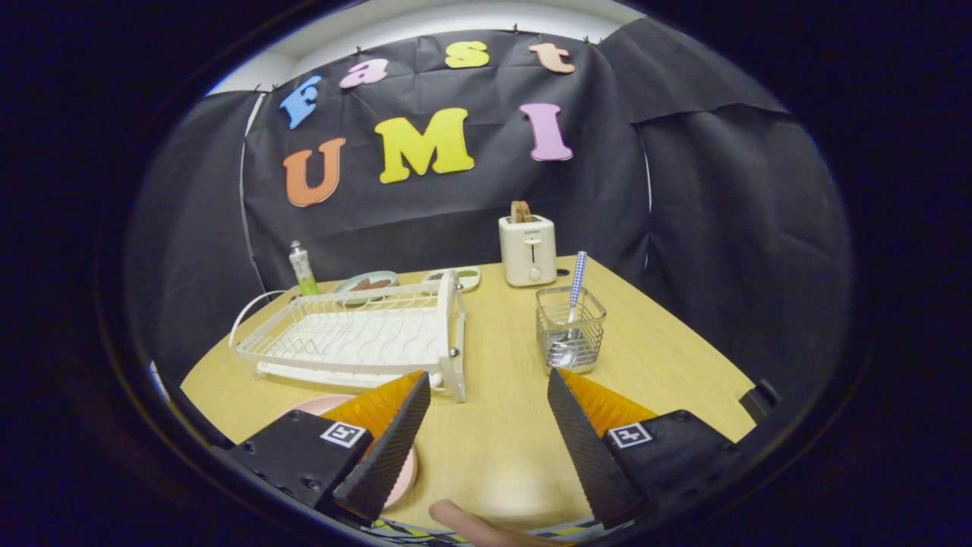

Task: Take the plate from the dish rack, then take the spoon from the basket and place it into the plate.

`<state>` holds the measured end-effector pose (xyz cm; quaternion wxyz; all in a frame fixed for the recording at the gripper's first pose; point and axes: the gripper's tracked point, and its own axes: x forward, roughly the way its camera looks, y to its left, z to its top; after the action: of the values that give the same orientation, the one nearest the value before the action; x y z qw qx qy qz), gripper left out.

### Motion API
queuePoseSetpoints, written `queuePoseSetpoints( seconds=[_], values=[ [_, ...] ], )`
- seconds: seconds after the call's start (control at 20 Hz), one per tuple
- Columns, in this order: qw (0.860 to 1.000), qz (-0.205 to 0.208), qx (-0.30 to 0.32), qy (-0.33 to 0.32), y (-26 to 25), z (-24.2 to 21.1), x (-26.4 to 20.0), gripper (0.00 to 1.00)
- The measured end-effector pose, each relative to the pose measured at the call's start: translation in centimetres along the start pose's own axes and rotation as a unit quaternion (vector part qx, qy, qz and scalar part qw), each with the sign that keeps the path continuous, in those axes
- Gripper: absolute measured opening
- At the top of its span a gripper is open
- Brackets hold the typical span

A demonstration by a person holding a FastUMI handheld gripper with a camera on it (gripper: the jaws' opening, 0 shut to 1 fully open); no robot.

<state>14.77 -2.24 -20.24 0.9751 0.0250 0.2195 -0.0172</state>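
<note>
A pink plate (307, 405) lies flat on the wooden table, mostly hidden under my left finger (387, 441). The white dish rack (357, 338) stands just beyond that finger, its slots holding nothing. A wire basket (571, 329) sits just beyond my right finger (588, 441). In it stands a spoon (575, 292) with a blue-checked handle sticking up and its bowl down at the basket's bottom. My gripper (488, 386) is open above the table, with bare tabletop between the fingers.
A cream toaster (528, 249) with a slice in it stands at the back of the table (501, 425). Two small dishes (366, 282) and a green tube (304, 270) are behind the rack. A fingertip (463, 520) shows below the gripper. The table's right edge runs close past the basket.
</note>
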Motion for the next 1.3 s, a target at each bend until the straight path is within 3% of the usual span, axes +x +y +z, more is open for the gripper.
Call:
queuePoseSetpoints(
  seconds=[0.2, 0.4, 0.75, 1.0, 1.3],
  values=[
    [0.999, -0.01, 0.009, -0.036, -3.5, 2.9, 3.1, 1.0],
    [1.0, -0.014, 0.011, -0.024, -6.4, 4.0, 7.4, 0.99],
    [0.999, 0.0, -0.025, -0.026, -7.4, 6.9, 13.5, 0.98],
    [0.999, -0.024, -0.022, -0.004, -8.5, 8.4, 17.0, 0.96],
    [0.999, -0.039, -0.017, 0.03, -8.9, 8.9, 19.3, 0.81]
  ],
)
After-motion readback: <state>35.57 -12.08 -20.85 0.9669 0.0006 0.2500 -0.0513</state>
